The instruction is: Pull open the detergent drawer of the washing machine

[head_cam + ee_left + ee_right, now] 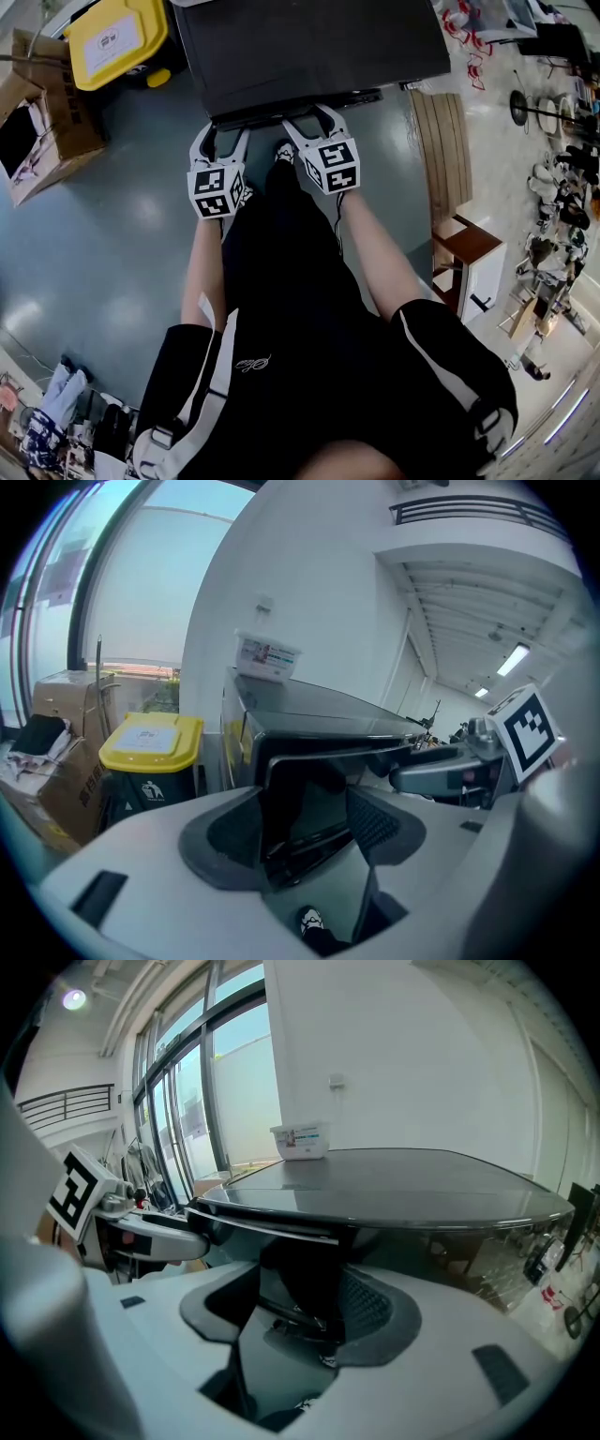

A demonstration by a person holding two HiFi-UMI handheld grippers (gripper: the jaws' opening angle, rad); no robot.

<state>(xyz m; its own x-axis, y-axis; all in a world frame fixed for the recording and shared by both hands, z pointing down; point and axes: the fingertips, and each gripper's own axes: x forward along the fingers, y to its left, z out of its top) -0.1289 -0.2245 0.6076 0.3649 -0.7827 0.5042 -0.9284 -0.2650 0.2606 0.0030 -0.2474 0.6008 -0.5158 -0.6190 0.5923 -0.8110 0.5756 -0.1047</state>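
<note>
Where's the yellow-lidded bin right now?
Head view, top left: the yellow-lidded bin stands just left of the washing machine, with a cardboard box on its other side.

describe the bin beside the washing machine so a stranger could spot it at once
Find the big glossy black washing machine. Left of it stands a dark plastic bin; its bright yellow lid sets it apart from the brown cardboard boxes beside it.

Left tool [226, 132] and right tool [310, 120] at front edge of washing machine [309, 42]
</note>
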